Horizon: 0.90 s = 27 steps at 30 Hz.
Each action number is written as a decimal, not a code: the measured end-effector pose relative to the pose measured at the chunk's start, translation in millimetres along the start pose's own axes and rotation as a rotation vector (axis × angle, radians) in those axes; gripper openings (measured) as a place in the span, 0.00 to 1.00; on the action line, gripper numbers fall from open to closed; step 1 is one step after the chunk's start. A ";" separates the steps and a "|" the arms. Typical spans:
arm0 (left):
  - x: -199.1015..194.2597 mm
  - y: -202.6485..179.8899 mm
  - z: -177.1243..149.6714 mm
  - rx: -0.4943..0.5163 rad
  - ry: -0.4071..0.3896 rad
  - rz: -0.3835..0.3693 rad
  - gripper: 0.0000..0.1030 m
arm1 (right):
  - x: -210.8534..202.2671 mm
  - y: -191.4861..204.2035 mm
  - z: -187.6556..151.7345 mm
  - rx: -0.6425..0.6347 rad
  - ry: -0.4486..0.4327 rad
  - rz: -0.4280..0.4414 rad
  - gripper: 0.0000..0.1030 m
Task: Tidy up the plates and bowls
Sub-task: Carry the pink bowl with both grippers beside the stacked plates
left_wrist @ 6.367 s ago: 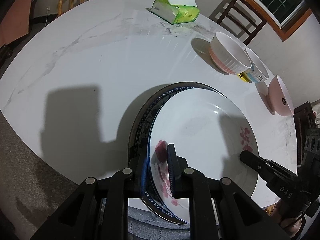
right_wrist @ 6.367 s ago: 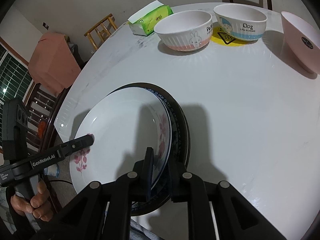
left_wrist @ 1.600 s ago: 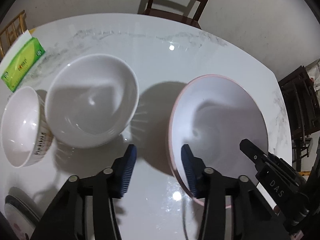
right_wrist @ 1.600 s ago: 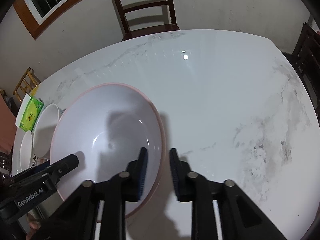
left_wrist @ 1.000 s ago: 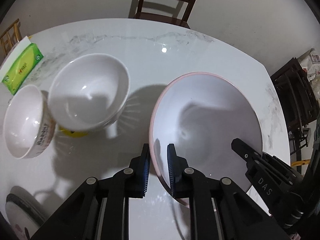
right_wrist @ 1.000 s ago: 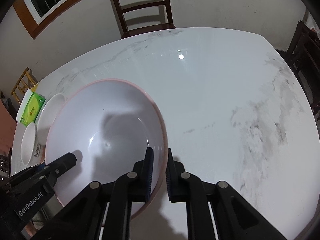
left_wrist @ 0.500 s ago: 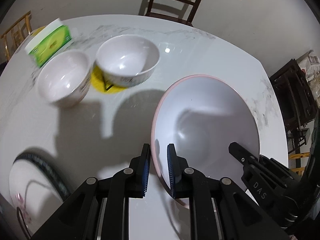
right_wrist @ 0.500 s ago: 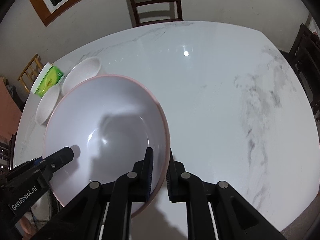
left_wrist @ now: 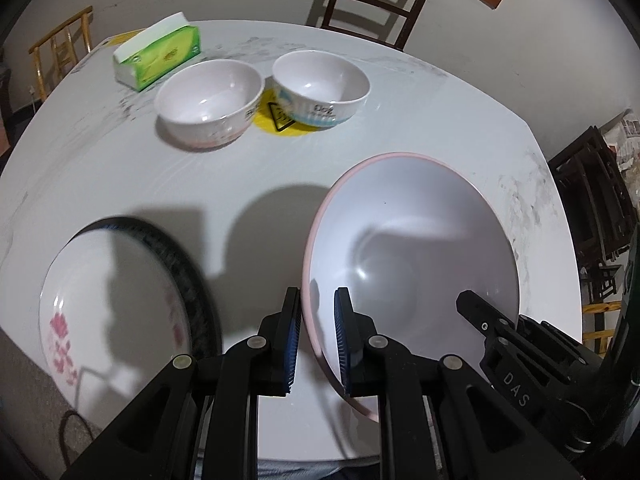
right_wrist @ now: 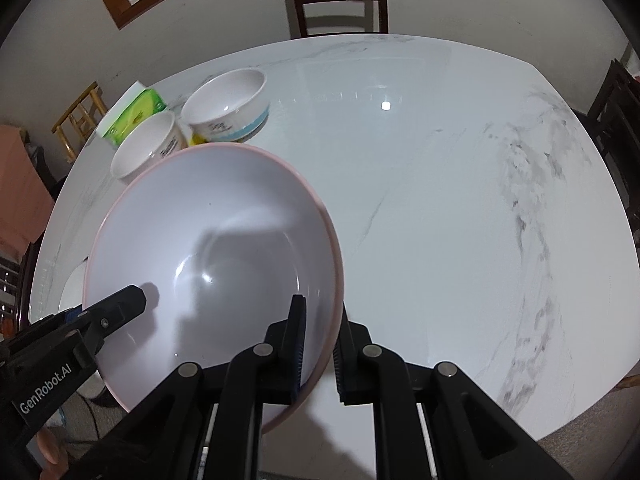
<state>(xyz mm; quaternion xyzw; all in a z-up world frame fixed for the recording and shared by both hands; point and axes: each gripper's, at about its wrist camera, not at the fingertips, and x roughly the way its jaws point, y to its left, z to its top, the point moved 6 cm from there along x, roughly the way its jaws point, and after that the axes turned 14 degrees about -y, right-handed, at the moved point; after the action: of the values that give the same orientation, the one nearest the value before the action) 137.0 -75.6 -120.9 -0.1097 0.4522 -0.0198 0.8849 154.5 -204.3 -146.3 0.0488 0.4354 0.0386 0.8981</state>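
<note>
A: While both grippers clamp it, where is the pink bowl (left_wrist: 412, 240)?

B: Held above the marble table (left_wrist: 120, 176), tilted. The left gripper (left_wrist: 317, 334) pinches its left rim between blue pads; the right gripper (right_wrist: 318, 350) pinches the opposite rim.

A: What lies around it?

B: Left wrist view: two small white bowls stand side by side at the far side, one with pink trim (left_wrist: 208, 108), one with blue trim (left_wrist: 320, 88), partly over a yellow sticker (left_wrist: 276, 118). A green tissue pack (left_wrist: 160, 56) sits behind them. White floral plate (left_wrist: 112, 300) on a dark-rimmed plate (left_wrist: 188, 272), lower left.

A: What blocks the view?

B: Right wrist view: the bowl hides the plates and part of the pink-trimmed bowl.
</note>
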 end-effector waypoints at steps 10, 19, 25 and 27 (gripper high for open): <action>-20.9 17.4 -24.0 -0.014 0.001 -0.005 0.13 | -15.2 16.2 -28.4 -0.018 0.005 0.002 0.13; -18.2 19.5 -44.9 -0.011 0.032 -0.012 0.13 | -15.2 12.7 -47.6 -0.006 0.030 -0.012 0.13; -12.8 19.4 -52.0 -0.009 0.048 -0.017 0.13 | -12.8 10.5 -51.4 -0.002 0.038 -0.020 0.13; -11.5 19.1 -52.4 -0.008 0.048 -0.017 0.13 | -12.2 10.4 -51.5 0.003 0.039 -0.021 0.13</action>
<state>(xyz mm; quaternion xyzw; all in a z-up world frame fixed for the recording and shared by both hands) 86.9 -64.7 -145.5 -0.1165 0.4724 -0.0279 0.8732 106.2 -192.5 -167.3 0.0446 0.4535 0.0294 0.8897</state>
